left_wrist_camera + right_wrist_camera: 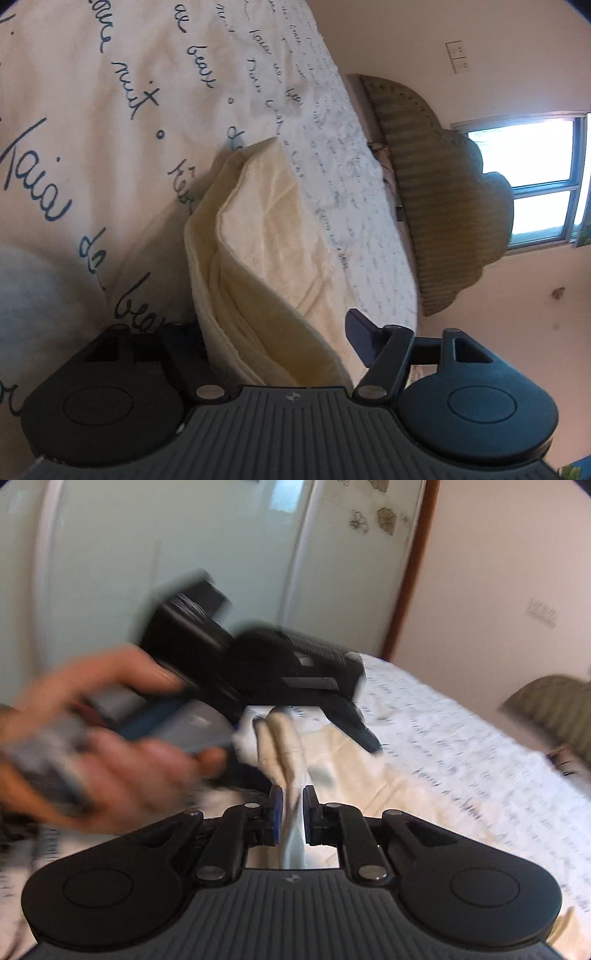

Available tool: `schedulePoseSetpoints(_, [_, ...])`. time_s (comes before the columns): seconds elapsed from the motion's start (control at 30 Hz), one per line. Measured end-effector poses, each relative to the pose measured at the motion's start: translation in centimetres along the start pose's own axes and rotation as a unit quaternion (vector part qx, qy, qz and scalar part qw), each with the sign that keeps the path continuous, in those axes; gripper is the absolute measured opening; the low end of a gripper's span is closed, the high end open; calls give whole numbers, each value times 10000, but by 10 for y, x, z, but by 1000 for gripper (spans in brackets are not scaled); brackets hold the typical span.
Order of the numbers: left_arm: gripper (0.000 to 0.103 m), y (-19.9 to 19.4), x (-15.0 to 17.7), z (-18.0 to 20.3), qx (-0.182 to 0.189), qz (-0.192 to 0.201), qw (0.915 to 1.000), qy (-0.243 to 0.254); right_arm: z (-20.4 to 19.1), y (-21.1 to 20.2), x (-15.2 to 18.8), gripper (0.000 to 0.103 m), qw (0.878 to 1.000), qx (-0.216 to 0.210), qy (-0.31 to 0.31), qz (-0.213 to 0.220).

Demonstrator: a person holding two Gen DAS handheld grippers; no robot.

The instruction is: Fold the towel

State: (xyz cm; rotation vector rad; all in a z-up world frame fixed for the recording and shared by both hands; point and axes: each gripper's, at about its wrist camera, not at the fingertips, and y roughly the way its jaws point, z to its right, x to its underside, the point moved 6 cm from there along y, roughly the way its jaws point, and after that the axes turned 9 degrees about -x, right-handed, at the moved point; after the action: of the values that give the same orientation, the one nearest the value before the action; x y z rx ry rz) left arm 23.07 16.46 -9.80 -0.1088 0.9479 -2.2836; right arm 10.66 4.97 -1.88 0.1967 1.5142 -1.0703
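Observation:
A cream towel [266,229] lies folded in loose layers on a white bedcover with dark handwriting [110,110]. In the left wrist view my left gripper [269,328] is open wide, and the near end of the towel runs between its fingers. Its left finger is partly hidden behind the cloth. In the blurred right wrist view my right gripper [292,801] is shut on a raised ridge of the towel [288,738]. A hand [110,746] holds the left gripper [258,664] just above and left of that ridge.
An olive woven headboard [436,184] stands at the far end of the bed, under a window [528,177]. A pale wardrobe door [184,535] rises behind the bed. A soft grey-blue shape [29,288] sits at the left edge.

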Motion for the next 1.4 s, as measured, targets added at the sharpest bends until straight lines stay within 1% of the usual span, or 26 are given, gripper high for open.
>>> schedulePoseSetpoints(0.03, [55, 0, 0, 0, -78, 47, 9999, 64, 8, -14, -2, 11, 9992, -242, 282, 154])
schedulePoseSetpoints(0.07, [50, 0, 0, 0, -136, 97, 9998, 129, 18, -24, -5, 11, 9971, -393, 581, 297])
schedulePoseSetpoints(0.1, [42, 0, -1, -1, -198, 145, 9996, 167, 33, -31, -7, 11, 9941, -408, 907, 432])
schedulePoseSetpoints(0.13, [33, -1, 0, -2, -278, 202, 9992, 205, 52, -33, -7, 11, 9924, -149, 1143, 441])
schedulePoseSetpoints(0.17, [29, -1, 0, -2, -357, 277, 9986, 283, 66, -28, -2, 11, 9924, 215, 1183, 270])
schedulePoseSetpoints(0.2, [22, -3, 2, 0, -438, 372, 9976, 387, 78, -18, 5, 11, 9915, 612, 1148, -17])
schedulePoseSetpoints(0.23, [17, -5, 4, 2, -515, 494, 9961, 523, 87, -5, 14, 11, 9890, 893, 1135, -311])
schedulePoseSetpoints(0.27, [16, -9, 6, 6, -610, 663, 9935, 691, 93, 7, 24, 11, 9867, 987, 1166, -558])
schedulePoseSetpoints(0.3, [14, -13, 10, 11, -700, 832, 9903, 870, 95, 18, 34, 11, 9858, 880, 1249, -702])
schedulePoseSetpoints(0.33, [14, -20, 15, 18, -778, 1018, 9857, 1091, 94, 29, 42, 11, 9841, 712, 1404, -827])
schedulePoseSetpoints(0.37, [14, -28, 23, 29, -844, 1220, 9800, 1327, 93, 29, 45, 11, 9828, 708, 1527, -754])
schedulePoseSetpoints(0.43, [13, -44, 37, 52, -855, 1539, 9696, 1702, 90, 14, 35, 11, 9821, 508, 1793, -269])
schedulePoseSetpoints(0.5, [14, -58, 56, 85, -715, 1819, 9577, 2113, 87, -4, 21, 11, 9800, 304, 1956, 190])
schedulePoseSetpoints(0.57, [14, -66, 75, 115, -532, 1992, 9479, 2428, 85, -18, 5, 11, 9780, 169, 2022, 480])
schedulePoseSetpoints(0.63, [14, -66, 97, 143, -561, 2152, 9364, 2715, 84, -37, -2, 11, 9728, -25, 2182, 779])
schedulePoseSetpoints(0.67, [15, -64, 106, 153, -527, 2174, 9335, 2802, 85, -47, -3, 11, 9701, 42, 2258, 893])
schedulePoseSetpoints(0.73, [16, -54, 128, 175, -410, 2169, 9300, 2939, 90, -72, -1, 11, 9625, 175, 2462, 1127])
schedulePoseSetpoints(0.8, [19, -46, 152, 195, -310, 2139, 9250, 3125, 104, -94, 10, 11, 9499, 160, 2828, 1323])
schedulePoseSetpoints(0.87, [21, -30, 175, 219, -191, 2059, 9197, 3337, 125, -113, 27, 11, 9353, 137, 3194, 1520])
schedulePoseSetpoints(0.93, [27, -13, 199, 240, -114, 1978, 9122, 3586, 153, -126, 42, 11, 9271, 265, 3346, 1667])
schedulePoseSetpoints(1.0, [31, 6, 223, 259, -63, 1928, 9050, 3792, 168, -147, 59, 11, 9200, 409, 3468, 1779])
schedulePoseSetpoints(1.07, [32, 27, 246, 277, -73, 1870, 9001, 3934, 184, -165, 77, 11, 9101, 444, 3656, 1899])
schedulePoseSetpoints(1.2, [33, 72, 284, 299, -41, 1684, 8914, 4208, 215, -198, 117, 11, 8911, 573, 4014, 2040])
schedulePoseSetpoints(1.27, [33, 91, 300, 309, -17, 1606, 8884, 4301, 227, -210, 132, 11, 8880, 698, 4070, 2024])
schedulePoseSetpoints(1.3, [34, 100, 308, 314, -1, 1575, 8866, 4349, 233, -216, 139, 11, 8888, 767, 4050, 2004])
schedulePoseSetpoints(1.4, [35, 126, 326, 322, -10, 1458, 8851, 4420, 251, -227, 154, 11, 8932, 873, 3971, 1919])
